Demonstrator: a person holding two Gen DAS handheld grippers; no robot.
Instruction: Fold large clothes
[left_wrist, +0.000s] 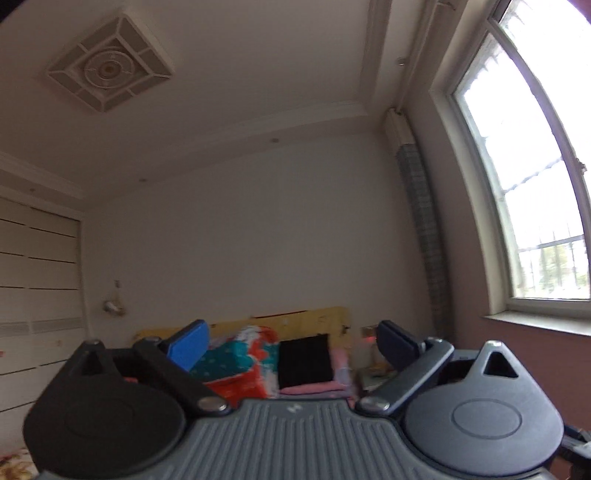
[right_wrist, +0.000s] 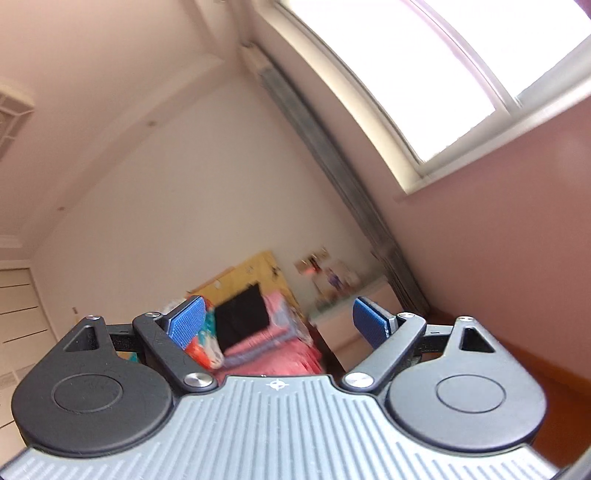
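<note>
Both grippers are raised and look level across a bedroom. My left gripper is open, its blue pads wide apart with nothing between them. Far beyond it a folded black garment lies on a stack of pink folded cloth at the head of the bed, beside a bright patterned quilt. My right gripper is open too and holds nothing. In its tilted view the same black garment rests on the pink stack. The bed surface below the grippers is hidden.
A yellow headboard backs the bed against a white wall. A bedside cabinet with small items stands to the right, under a large window. A white wardrobe fills the left side.
</note>
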